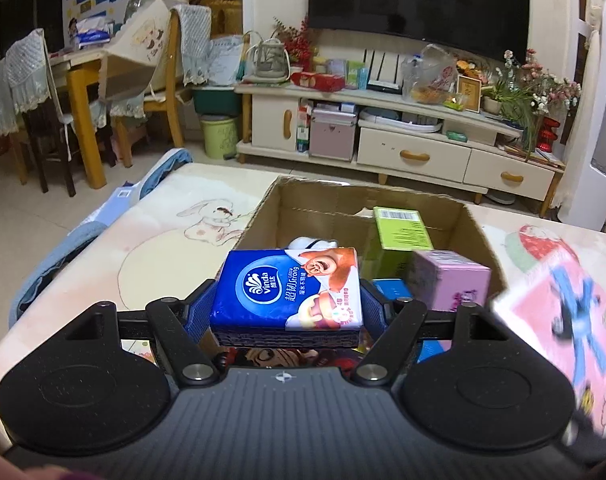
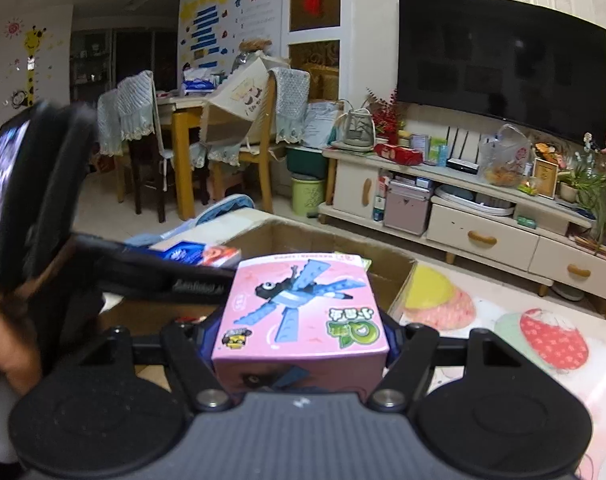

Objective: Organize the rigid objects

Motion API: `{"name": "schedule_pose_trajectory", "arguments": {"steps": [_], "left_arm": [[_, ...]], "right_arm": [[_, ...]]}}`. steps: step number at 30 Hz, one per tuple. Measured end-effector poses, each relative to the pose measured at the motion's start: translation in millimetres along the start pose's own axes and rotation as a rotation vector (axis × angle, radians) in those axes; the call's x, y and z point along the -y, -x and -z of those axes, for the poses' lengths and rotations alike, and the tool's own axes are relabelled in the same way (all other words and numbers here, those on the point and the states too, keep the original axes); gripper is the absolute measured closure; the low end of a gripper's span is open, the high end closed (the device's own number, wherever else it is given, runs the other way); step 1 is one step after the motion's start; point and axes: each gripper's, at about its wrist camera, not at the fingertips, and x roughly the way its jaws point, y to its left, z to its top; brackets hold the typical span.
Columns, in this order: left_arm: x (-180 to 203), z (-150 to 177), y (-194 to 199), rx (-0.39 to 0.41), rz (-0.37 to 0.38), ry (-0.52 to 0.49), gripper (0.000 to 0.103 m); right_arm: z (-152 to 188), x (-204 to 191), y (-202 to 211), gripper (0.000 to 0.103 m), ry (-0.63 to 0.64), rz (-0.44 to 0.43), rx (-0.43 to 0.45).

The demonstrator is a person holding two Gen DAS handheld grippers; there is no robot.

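My left gripper [image 1: 287, 304] is shut on a blue Vinda tissue pack [image 1: 289, 292] and holds it over the near edge of an open cardboard box [image 1: 303, 200]. In the box are a green box [image 1: 401, 228], a purple box [image 1: 451, 276] and a white object [image 1: 311, 243]. My right gripper [image 2: 299, 332] is shut on a pink toy box with a blue dragonfly picture [image 2: 303, 312], just to the right of the cardboard box [image 2: 395, 280]. The pink toy box also shows blurred at the right of the left wrist view [image 1: 563, 312]. The left gripper and its tissue pack [image 2: 195, 256] show at the left of the right wrist view.
The cardboard box stands on a table with a cartoon-print cover [image 1: 175, 232]. Beyond it are a TV cabinet [image 1: 415, 156] full of items, a TV [image 1: 419, 0], a dining table with chairs [image 1: 83, 80] and a green bin [image 1: 219, 136].
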Motion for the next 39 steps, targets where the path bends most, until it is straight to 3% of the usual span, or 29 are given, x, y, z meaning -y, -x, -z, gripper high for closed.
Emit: {"name": "schedule_pose_trajectory", "arguments": {"steps": [4,10,12,15,19,29,39], "left_arm": [[-11.5,-4.6,-9.0,-0.008,0.006,0.027,0.012],[-15.3,-6.2,-17.8,-0.024,0.028,0.034,0.012],[-14.2,-5.6,-15.5,-0.014,0.023,0.026,0.000],[-16.7,-6.5,-9.2,0.005,0.015,0.031,0.000],[-20.8,-4.6,4.6,0.019,0.005,0.048,0.000],[-9.0,16.5,71.1,0.067,0.018,0.050,0.000],[7.5,48.0,133.9,0.067,0.013,0.016,0.000]], "right_arm": [[9.9,-4.3,-4.2,0.032,-0.013,-0.046,-0.023],[20.2,-26.2,-8.8,0.031,0.091,-0.089,-0.050],[22.8,-29.3,-5.7,0.025,0.098,-0.085,-0.045],[23.2,-28.9,2.3,0.015,0.078,-0.093,-0.025],[21.3,-22.3,19.0,0.012,0.040,-0.065,0.015],[11.6,16.0,53.7,0.008,-0.138,0.149,0.059],[17.5,12.4,84.3,0.008,-0.195,0.152,0.022]]}}
